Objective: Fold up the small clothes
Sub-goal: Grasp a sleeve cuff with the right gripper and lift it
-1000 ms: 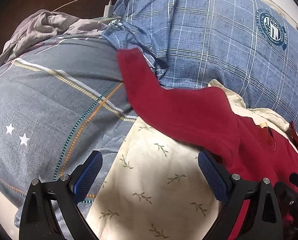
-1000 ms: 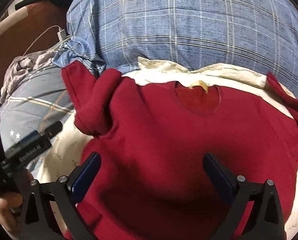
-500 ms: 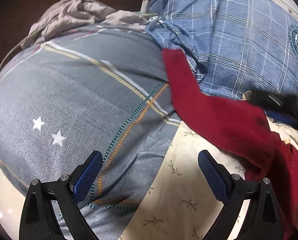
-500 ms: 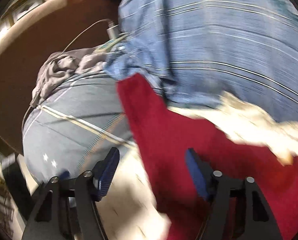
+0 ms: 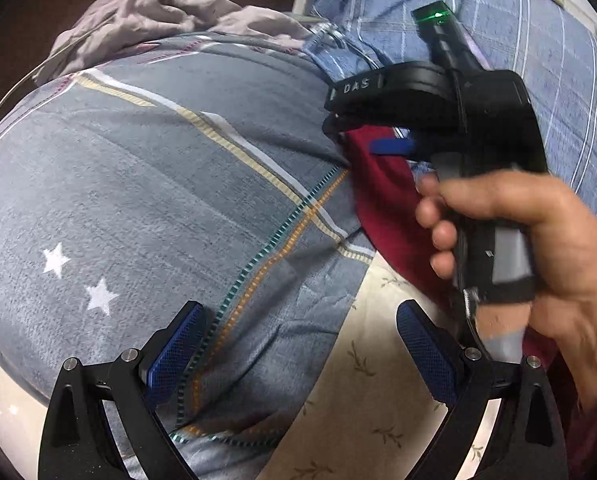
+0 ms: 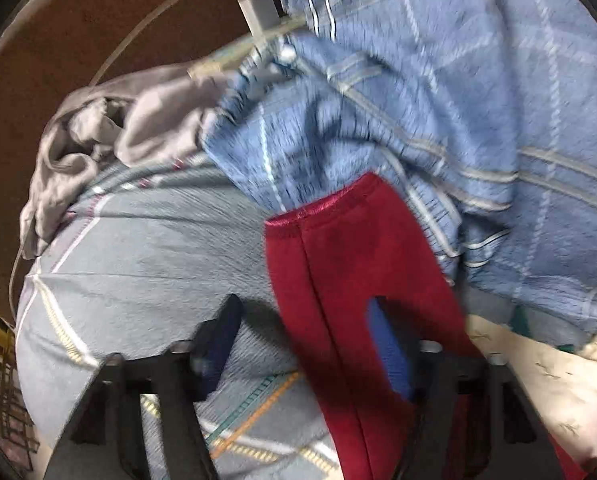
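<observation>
My right tongs (image 6: pixel 302 344) have swung across to the red top's sleeve (image 6: pixel 350 264), lying on the grey bedsheet (image 5: pixel 146 184), and are closing around it for the fold, while my left tongs (image 5: pixel 298 356) stay open, empty.

Grey bedding (image 5: pixel 138 184) with stripes and two white stars (image 5: pixel 78 276) covers bed. Blue plaid bedding (image 6: pixel 478 92) bunched behind it. Crumpled grey-mauve cloth (image 5: pixel 158 12) at far edge, beside blue plaid. White charger block (image 6: pixel 258 10) with white cable (image 6: pixel 146 12) above cloth. Cream leaf-print sheet (image 5: pixel 370 412) at near side. Brown surface (image 6: pixel 78 40) beyond.
</observation>
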The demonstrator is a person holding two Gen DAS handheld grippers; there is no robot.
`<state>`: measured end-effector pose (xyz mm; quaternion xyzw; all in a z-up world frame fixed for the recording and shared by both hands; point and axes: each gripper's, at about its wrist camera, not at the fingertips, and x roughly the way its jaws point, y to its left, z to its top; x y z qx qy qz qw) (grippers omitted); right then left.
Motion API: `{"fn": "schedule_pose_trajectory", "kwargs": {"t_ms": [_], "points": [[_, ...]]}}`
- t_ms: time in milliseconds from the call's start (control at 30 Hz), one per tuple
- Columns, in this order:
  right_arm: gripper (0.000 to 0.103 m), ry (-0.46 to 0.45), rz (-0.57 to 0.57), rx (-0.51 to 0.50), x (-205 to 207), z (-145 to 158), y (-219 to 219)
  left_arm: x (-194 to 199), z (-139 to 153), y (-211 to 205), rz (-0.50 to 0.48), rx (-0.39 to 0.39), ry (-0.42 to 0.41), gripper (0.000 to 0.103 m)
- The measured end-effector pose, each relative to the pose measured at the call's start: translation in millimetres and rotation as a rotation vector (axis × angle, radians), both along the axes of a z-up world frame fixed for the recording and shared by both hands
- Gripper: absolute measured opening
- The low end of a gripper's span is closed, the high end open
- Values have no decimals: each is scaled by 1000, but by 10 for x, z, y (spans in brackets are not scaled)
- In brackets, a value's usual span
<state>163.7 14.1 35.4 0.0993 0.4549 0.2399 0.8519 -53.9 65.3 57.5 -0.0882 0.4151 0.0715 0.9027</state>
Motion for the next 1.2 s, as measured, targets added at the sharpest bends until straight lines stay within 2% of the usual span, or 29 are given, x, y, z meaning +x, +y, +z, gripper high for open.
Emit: {"fn": "schedule_pose_trajectory", "kwargs": {"t_ms": [33, 67, 167, 233, 467, 533, 600, 700, 800, 867, 967, 1033, 1067, 1133, 1200], "points": [[24, 11, -22, 7, 1, 11, -54, 16, -10, -18, -4, 6, 6, 96], [8, 17, -33, 13, -1, 28, -106, 23, -11, -28, -6, 6, 6, 96], [8, 0, -69, 81, -157, 271, -367, 39, -6, 2, 6, -11, -4, 96], [8, -34, -66, 135, -349, 546, -549, 18, 11, 28, 19, -11, -16, 96], [8, -254, -77, 227, -1236, 1802, -1337, -102, 71, 32, 37, -6, -50, 96], [8, -300, -103, 241, -1569, 2027, -1651, -136, 80, 7, 38, 2, -56, 96], [8, -318, -138, 223, -1820, 2098, -1850, -177, 86, -26, 31, 9, -60, 96], [8, -307, -249, 158, -2206, 2000, -2383, -200, 116, -108, 11, 24, -72, 96], [8, -207, -428, 152, -2482, 1683, -3093, -243, 149, -196, -17, 44, -80, 96], [8, -159, -563, 93, -2596, 1387, -3521, -274, 172, -249, -29, 55, -88, 96], [8, -79, -698, 53, -2816, 1038, -4029, -283, 159, -338, -46, 74, -83, 96], [8, -28, -739, 54, -2932, 836, -4241, -275, 131, -408, -62, 94, -68, 96], [8, -12, -751, 24, -2949, 753, -4270, -270, 124, -435, -69, 99, -64, 96], [8, -4, -762, -114, -2964, 622, -4284, -275, 126, -484, -90, 91, -65, 96], [10, 34, -754, -137, -2985, 525, -4308, -287, 142, -525, -108, 76, -73, 96]]}}
